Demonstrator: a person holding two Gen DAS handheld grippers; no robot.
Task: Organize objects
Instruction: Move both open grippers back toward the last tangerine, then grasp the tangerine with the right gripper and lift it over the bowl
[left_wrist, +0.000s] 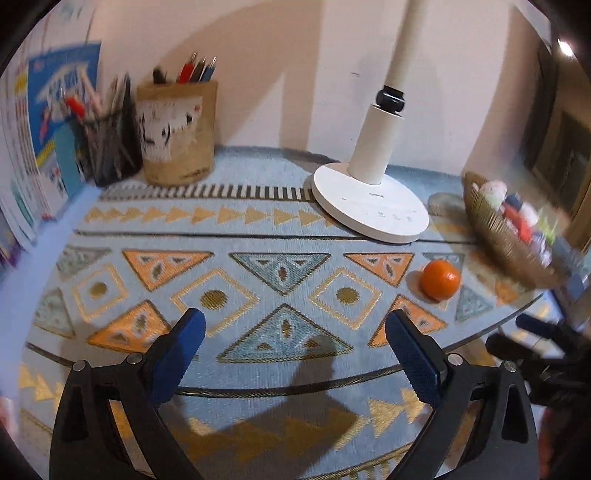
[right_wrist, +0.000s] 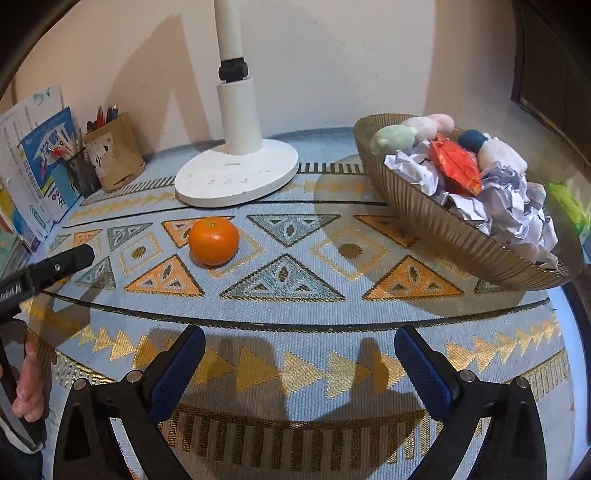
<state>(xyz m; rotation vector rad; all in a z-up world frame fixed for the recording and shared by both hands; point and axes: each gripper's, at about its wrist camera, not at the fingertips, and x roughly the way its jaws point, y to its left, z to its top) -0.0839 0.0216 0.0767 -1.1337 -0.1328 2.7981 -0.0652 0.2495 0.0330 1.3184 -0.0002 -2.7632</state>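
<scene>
The orange (right_wrist: 213, 240) is the one loose thing I can see on the patterned cloth (right_wrist: 295, 332). It sits alone in the open, at about ten o'clock from my right gripper (right_wrist: 300, 363) and at about two o'clock from my left gripper (left_wrist: 295, 349), well apart from both. Neither tool touches it. Both pairs of my fingers stand wide apart with nothing between them, only cloth showing in the gap.

Beyond the orange, at about twelve o'clock in the right wrist view, stands the white lamp base (right_wrist: 236, 173), near the fruit but not touching it. At about two o'clock sits the woven basket (right_wrist: 454, 229), already heaped with crumpled paper (right_wrist: 509, 199), a red wrapper (right_wrist: 456, 164) and some soft pastel balls (right_wrist: 393, 138). The orange lies well apart from its rim.

Far off at ten o'clock, against the wall, are the pen holder (right_wrist: 114, 157), a darker cup of pens (right_wrist: 83, 173) just beside it, and upright books (right_wrist: 40, 166); those look settled.

My judgement: most of the sorting appears done, since the basket is full and the stationery stands in place. What seems left is the orange, which I have not yet grasped. Whether it belongs in the basket I cannot tell for sure.
</scene>
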